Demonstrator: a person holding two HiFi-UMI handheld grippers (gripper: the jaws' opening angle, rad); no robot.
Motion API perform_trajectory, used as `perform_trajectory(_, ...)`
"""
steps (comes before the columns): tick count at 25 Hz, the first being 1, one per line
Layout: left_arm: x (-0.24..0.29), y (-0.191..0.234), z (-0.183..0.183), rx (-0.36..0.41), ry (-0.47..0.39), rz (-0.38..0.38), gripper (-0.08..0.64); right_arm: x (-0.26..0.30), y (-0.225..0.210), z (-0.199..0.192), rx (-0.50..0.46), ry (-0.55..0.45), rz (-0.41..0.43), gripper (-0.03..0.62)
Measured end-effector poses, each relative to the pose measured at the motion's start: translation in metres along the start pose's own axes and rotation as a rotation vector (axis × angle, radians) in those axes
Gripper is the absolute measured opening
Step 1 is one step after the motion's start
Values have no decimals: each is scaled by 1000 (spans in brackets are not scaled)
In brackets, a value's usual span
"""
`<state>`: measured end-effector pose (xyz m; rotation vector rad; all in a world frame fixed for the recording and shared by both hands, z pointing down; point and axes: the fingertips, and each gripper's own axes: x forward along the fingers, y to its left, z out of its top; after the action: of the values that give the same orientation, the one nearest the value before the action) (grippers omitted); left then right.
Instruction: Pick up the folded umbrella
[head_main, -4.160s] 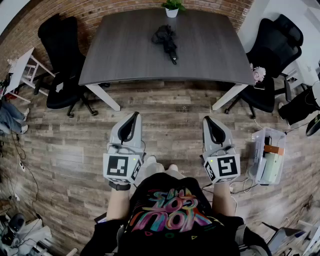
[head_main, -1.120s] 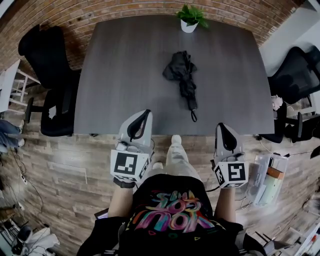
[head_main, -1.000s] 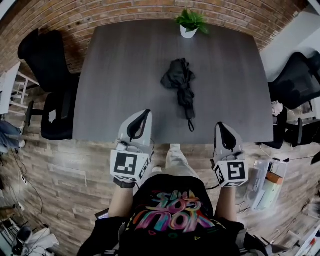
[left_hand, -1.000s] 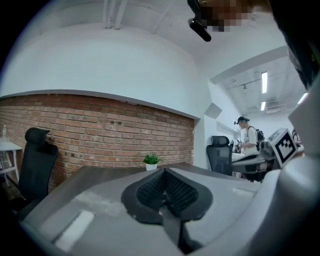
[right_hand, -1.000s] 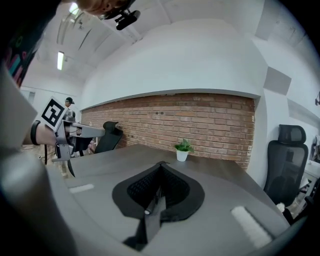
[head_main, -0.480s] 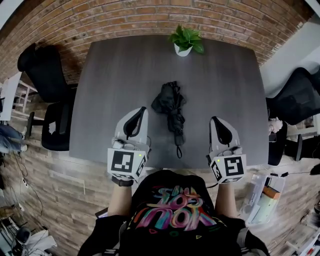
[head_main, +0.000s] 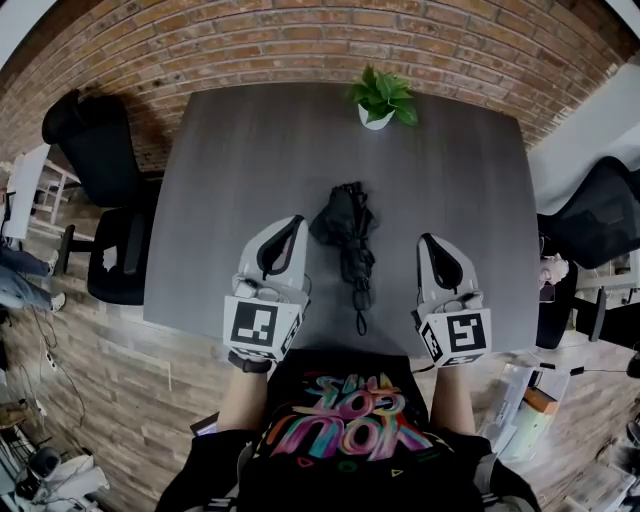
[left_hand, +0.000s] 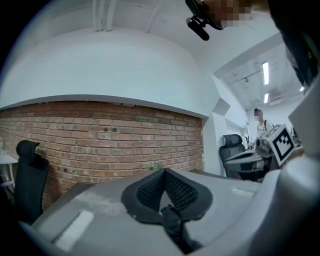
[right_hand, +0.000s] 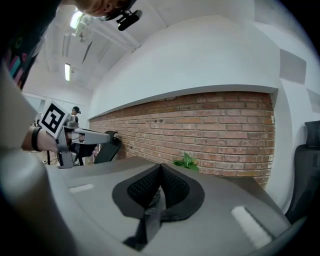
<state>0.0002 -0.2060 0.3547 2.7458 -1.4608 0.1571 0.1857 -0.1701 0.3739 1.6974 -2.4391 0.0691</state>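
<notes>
The folded umbrella (head_main: 350, 232) is lying on the dark grey worktop (head_main: 220, 180), running lengthwise from approx the centre toward the near edge. Its bunched black canopy is sitting at the centre end and its thin wrist loop is trailing almost to the near edge. Nothing is touching it.

The left hand-held gripper (head_main: 289, 227) is hovering over the near edge just left of the umbrella, w/ its marker cube (head_main: 257, 328) facing up. In the left gripper view its jaws are sitting clenched tip to tip, the left hand-held gripper (left_hand: 163, 171) grasping nothing. The right hand-held gripper (head_main: 429, 243) is hovering over the near edge on the umbrella's other side, a bit further from it. Its jaws are likewise pressing together w/ nothing btwn them, as the right gripper view shows for the right hand-held gripper (right_hand: 160, 166). Both are pointing across the worktop toward the far edge, so the umbrella is lying btwn them, apart from each.

A potted plant (head_main: 381, 98) is standing at the middle of the far edge, in front of a brick wall (head_main: 300, 40). It is showing as green leaves beyond the right jaws too – potted plant (right_hand: 186, 161). Black office chairs are standing off the worktop's left edge (head_main: 100, 150) and right edge (head_main: 598, 215), on a wood-plank floor (head_main: 90, 345).
</notes>
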Motion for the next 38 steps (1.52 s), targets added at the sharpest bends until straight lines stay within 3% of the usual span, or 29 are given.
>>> perform_trajectory(8,1,19,-1,-22,1,-3,0,20,14,-2,7,31,12,2)
perform_trajectory(13,-1,25,-6,-38,12,1,0,29,26,-7,-3,56,34,37)
perform_trajectory(23,-8,39,-9,-62,7,13,2,42,35,-15,-6,65,21,172)
perform_trajectory(32,-11,44,-13,-61,8,20,1,55,47,-32,22,107,66,233)
perform_trajectory(38,-15,47,-21,-79,26,38,0,66,67,-64,63,186,129,285)
